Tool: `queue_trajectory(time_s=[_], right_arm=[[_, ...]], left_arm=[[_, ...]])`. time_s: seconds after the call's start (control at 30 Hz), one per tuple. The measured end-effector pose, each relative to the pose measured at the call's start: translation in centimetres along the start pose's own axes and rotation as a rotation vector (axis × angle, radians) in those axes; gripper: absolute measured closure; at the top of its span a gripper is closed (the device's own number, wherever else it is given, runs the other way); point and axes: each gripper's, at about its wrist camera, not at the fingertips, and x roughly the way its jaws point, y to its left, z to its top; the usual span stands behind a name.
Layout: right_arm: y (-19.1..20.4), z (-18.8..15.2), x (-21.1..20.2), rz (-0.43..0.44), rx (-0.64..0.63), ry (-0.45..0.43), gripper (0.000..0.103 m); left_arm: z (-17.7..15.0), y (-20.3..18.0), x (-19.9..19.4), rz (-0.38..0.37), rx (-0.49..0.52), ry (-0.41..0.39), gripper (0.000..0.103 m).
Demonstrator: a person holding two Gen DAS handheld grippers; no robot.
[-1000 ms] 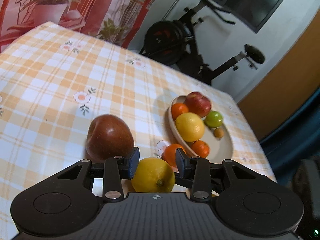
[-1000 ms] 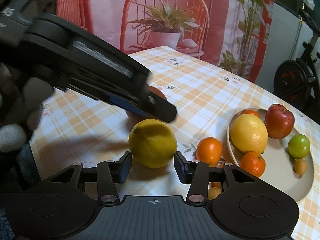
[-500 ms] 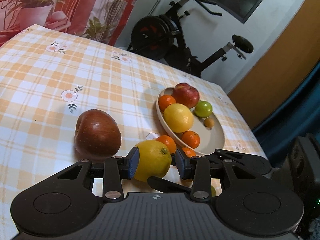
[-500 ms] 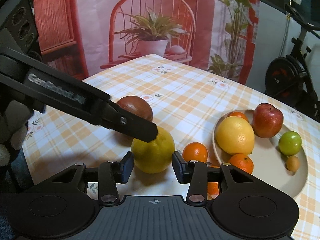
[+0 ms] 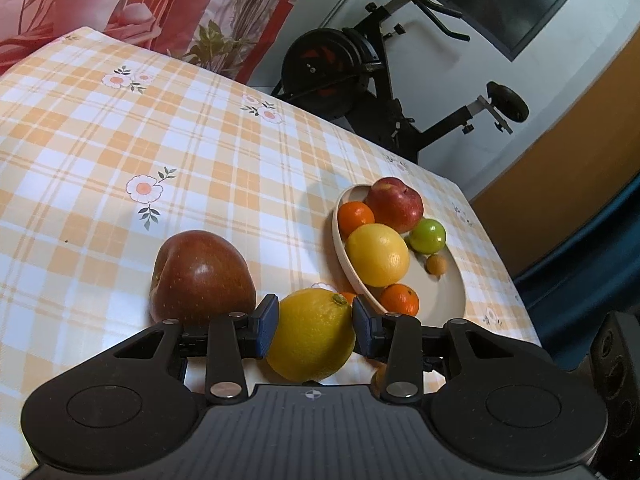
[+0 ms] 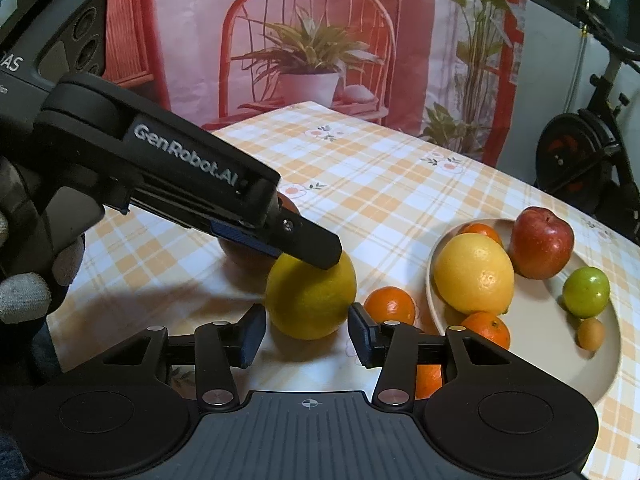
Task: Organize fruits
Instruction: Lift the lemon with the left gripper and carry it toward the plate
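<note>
**Now: left gripper holds the lemon near the front edge of the table**

Nearest to the camera, the left gripper (image 5: pixel 312 326) is clenched on a yellow lemon (image 5: pixel 311 334); both blue pads press its sides. In the right wrist view the same lemon (image 6: pixel 311 297) still touches the checked tablecloth (image 6: pixel 400 200), close to the front edge of the table. The right gripper (image 6: pixel 306 334) is released, its fingers stand apart on both sides of the lemon and do not touch it.

Just beside the lemon, on the left, lies a dark red apple (image 5: pixel 202 278). On its other side a small orange (image 6: pixel 390 306) rests on the cloth, near the rim of the beige plate (image 6: pixel 560 344).

Farther, toward the right edge of the table, the plate carries a big yellow citrus (image 5: pixel 377 254), two small oranges, a red apple (image 5: pixel 395 204), a green fruit (image 5: pixel 428 235) and a tiny orange-brown fruit (image 5: pixel 436 265).

Behind the far edge stands an exercise bike (image 5: pixel 360 64).
</note>
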Motion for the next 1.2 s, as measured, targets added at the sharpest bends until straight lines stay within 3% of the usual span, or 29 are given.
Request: queue_trajectory(time_s=[0.5, 0.83, 1.2], right_arm=[[-0.5, 0.4, 1.7, 0.020, -0.001, 0.024, 0.057], [-1.2, 0.0, 0.0, 0.031, 0.033, -0.043, 0.057], [-3.9, -0.2, -3.7, 0.013, 0.113, -0.141, 0.057]], left_arm=[[0.4, 0.6, 0.5, -0.027, -0.022, -0.005, 0.060], [0.8, -0.3, -0.2, -0.042, -0.017, -0.021, 0.060], [2.2, -4.9, -0.3, -0.052, 0.081, -0.026, 0.060]])
